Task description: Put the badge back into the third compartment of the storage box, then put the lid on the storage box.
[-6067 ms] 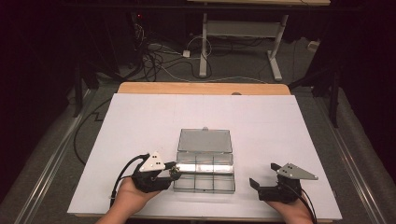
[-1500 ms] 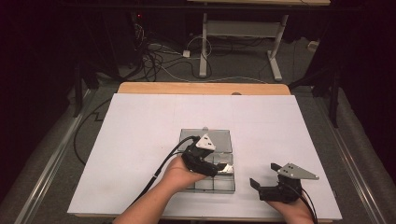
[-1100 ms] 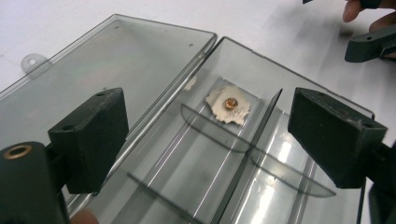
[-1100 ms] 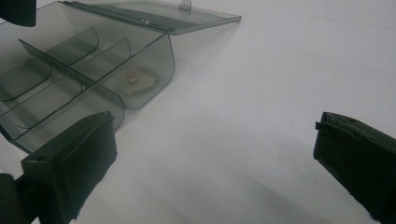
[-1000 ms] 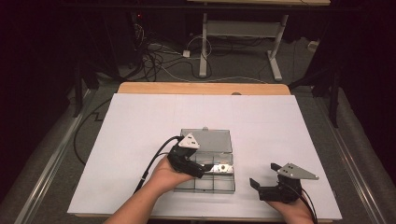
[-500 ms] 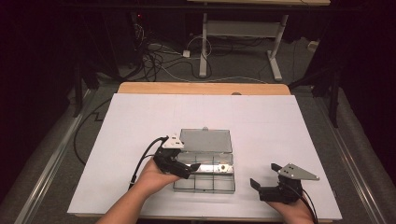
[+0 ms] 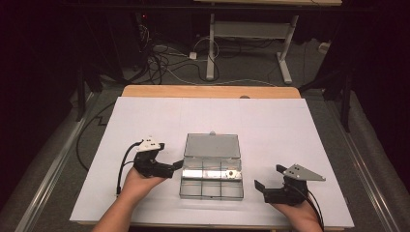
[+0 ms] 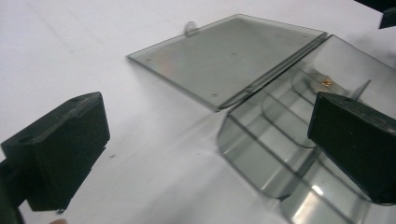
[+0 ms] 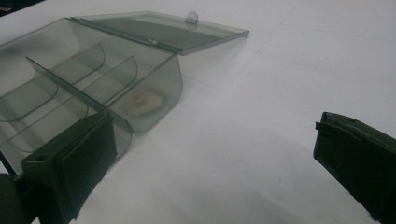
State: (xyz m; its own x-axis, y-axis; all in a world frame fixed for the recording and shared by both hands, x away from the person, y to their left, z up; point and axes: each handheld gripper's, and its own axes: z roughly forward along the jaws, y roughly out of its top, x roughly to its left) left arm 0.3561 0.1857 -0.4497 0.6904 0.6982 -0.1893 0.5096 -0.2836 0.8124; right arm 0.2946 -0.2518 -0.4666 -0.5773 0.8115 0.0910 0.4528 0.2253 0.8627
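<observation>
A clear plastic compartment box [image 7: 187, 192] lies open near the table's front, its lid [image 7: 212, 145] flat on the table behind it. A small pale piece [image 7: 232, 173] rests in the back right compartment; it is seen through the wall as the pale piece [image 9: 142, 100] and with a brass glint as the piece [image 8: 326, 82]. My left gripper [image 7: 173, 168] hovers just left of the box, pointing at it. Its jaws have just been opening and stand open, nothing between them. My right gripper [image 7: 269, 177] sits open to the right of the box, holding nothing.
White paper covers the table [image 7: 145, 121], with bare room left, right and behind the box. A wooden edge [image 7: 208, 92] shows at the far side. Beyond it, cables and a desk frame [image 7: 212, 53] stand on the dark floor.
My left gripper has drawn back leftward from above the box's compartments to the table beside it. The right gripper has stayed still.
</observation>
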